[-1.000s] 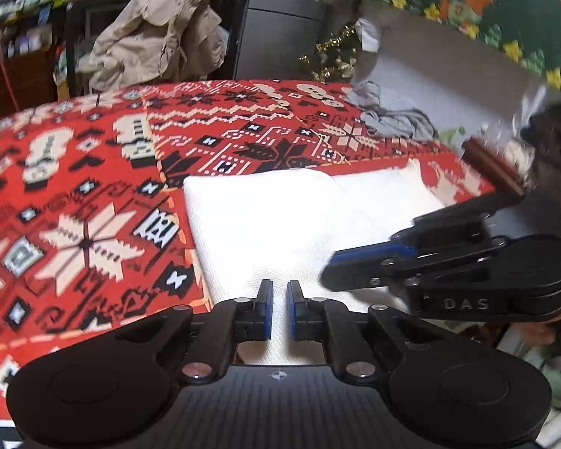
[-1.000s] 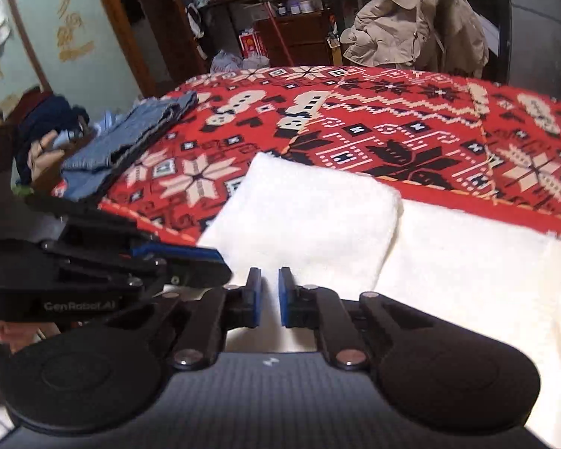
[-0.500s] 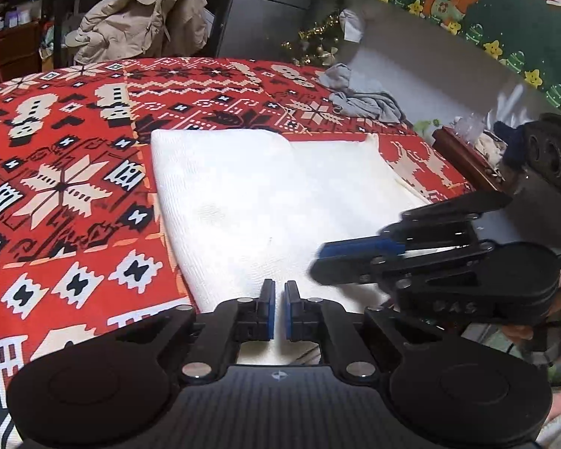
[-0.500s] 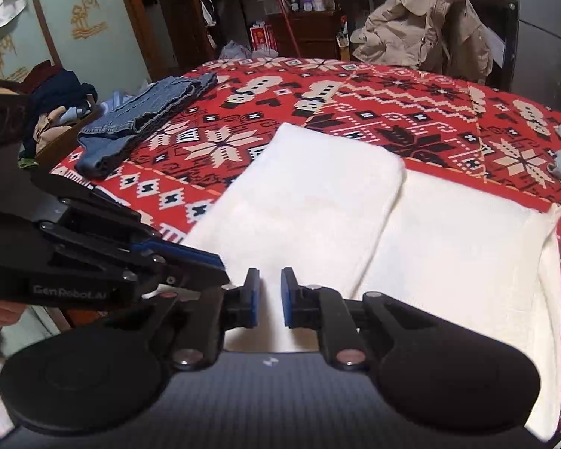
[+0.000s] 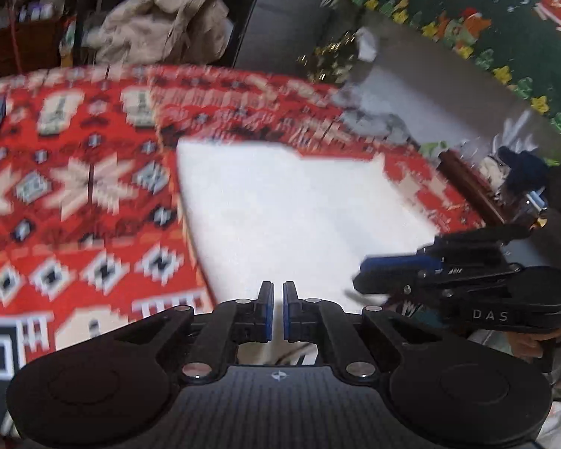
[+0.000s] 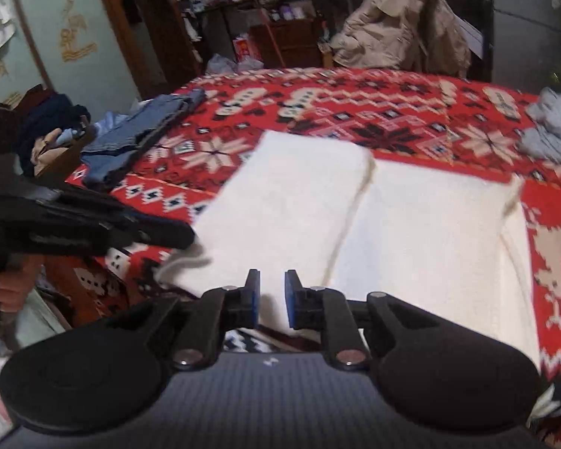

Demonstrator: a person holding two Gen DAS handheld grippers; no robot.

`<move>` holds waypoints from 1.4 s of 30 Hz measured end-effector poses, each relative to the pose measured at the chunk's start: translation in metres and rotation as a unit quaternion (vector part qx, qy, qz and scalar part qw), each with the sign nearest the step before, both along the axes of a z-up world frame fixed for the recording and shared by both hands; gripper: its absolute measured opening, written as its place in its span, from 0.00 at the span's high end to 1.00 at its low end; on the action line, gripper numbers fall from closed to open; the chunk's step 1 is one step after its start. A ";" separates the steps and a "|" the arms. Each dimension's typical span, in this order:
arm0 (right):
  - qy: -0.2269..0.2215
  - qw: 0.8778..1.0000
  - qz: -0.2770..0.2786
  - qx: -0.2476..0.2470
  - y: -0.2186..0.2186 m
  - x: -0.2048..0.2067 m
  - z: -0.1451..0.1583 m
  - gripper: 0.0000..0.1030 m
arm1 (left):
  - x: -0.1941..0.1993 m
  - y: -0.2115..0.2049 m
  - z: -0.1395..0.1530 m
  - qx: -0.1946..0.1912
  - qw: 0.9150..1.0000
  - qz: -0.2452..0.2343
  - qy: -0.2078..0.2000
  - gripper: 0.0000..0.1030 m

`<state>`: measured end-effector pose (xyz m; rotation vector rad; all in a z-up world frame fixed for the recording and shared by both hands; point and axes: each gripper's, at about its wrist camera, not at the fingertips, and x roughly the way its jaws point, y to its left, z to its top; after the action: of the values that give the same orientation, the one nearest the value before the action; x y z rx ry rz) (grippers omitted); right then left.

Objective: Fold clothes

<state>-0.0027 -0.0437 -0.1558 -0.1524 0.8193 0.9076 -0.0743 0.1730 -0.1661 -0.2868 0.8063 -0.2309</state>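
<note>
Facing left wrist view: white towel (image 5: 288, 209) at 12 o'clock, long axis 9-to-3; left gripper (image 5: 274, 308) closed, empty; right gripper (image 5: 366, 275) at 3 o'clock.
Right wrist view: towel (image 6: 374, 217) at 12 o'clock; right gripper (image 6: 272, 299) nearer its hem, jaws opening, nothing between.

Black left gripper (image 5: 275, 305), blue-padded fingers (image 5: 267, 308), silver screws, apparently.

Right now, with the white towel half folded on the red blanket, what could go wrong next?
1. The right gripper is opening above the white towel's near edge with nothing between its fingers; it may pinch only one layer.
2. The left gripper is shut and empty, so the folded flap could shift unpinned.
3. The views are blurred, so aim may suffer.
</note>
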 end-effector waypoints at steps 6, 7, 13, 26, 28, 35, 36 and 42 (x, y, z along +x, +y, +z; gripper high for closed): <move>-0.015 1.000 0.012 -0.020 0.021 -0.008 -0.016 0.84 | -0.013 0.002 -0.006 0.000 1.000 0.001 0.004 0.95; -0.019 0.999 0.016 -0.022 0.019 -0.011 -0.019 0.84 | -0.017 0.000 -0.006 0.010 1.000 -0.003 0.003 0.95; -0.001 1.000 0.007 -0.016 0.000 -0.012 -0.021 0.86 | -0.025 -0.001 -0.010 0.023 1.000 -0.007 -0.002 0.95; -0.023 0.999 0.036 -0.009 0.030 -0.012 -0.003 0.84 | -0.009 -0.022 -0.002 0.056 0.998 -0.029 -0.004 0.99; -0.021 0.999 0.040 -0.024 0.036 -0.012 -0.010 0.85 | -0.009 -0.021 -0.006 0.051 0.998 -0.033 -0.002 0.98; 0.002 1.000 0.024 -0.012 0.010 -0.015 -0.018 0.85 | -0.018 -0.019 0.001 0.034 0.999 -0.020 -0.010 0.97; 0.001 1.000 0.018 -0.010 0.007 -0.014 -0.016 0.85 | -0.017 -0.017 0.003 0.027 0.999 -0.013 -0.018 0.97; -0.004 1.000 -0.005 0.009 0.016 0.008 -0.002 0.87 | 0.015 -0.004 0.008 0.009 0.999 0.027 -0.027 0.97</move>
<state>0.0054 -0.0277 -0.1582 -0.1364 0.8029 0.9049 -0.0592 0.1685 -0.1580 -0.2846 0.7465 -0.1803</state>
